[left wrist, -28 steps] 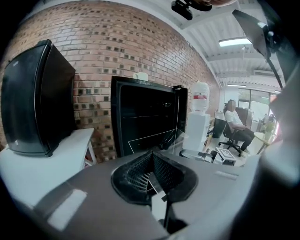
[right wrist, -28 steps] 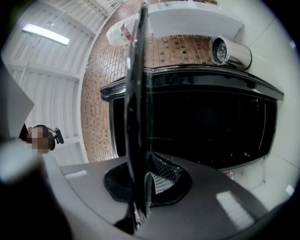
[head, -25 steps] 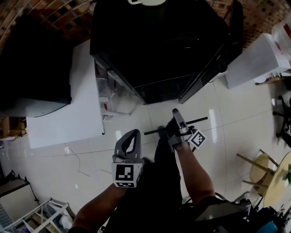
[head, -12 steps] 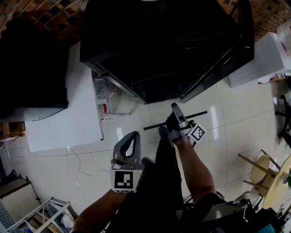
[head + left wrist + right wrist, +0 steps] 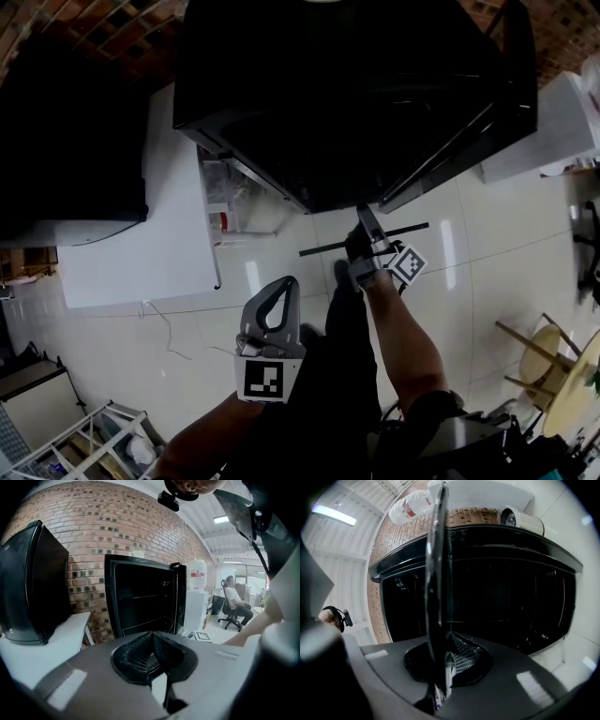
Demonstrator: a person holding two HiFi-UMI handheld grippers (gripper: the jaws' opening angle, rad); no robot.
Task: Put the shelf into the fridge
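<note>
The black fridge (image 5: 356, 94) stands open ahead, its dark inside facing both gripper views (image 5: 140, 597) (image 5: 506, 602). My right gripper (image 5: 362, 230) is shut on the shelf (image 5: 408, 229), a thin glass pane with a dark rim. From the head view the shelf is an edge-on dark bar just in front of the fridge's lower front. In the right gripper view the shelf (image 5: 436, 573) rises as a dark upright strip from between the jaws (image 5: 440, 667). My left gripper (image 5: 284, 284) hangs lower left over the floor, shut and empty (image 5: 152, 646).
A white table (image 5: 159, 234) stands left of the fridge with a black appliance (image 5: 66, 141) on it. Clear plastic bins (image 5: 230, 187) sit between table and fridge. The fridge door (image 5: 441, 150) swings out right, beside a white water dispenser (image 5: 539, 131). A cable (image 5: 169, 337) lies on the floor.
The right gripper with the shelf has come slightly nearer the fridge front. The left gripper has drifted a little right and lower. Both grips are unchanged.
</note>
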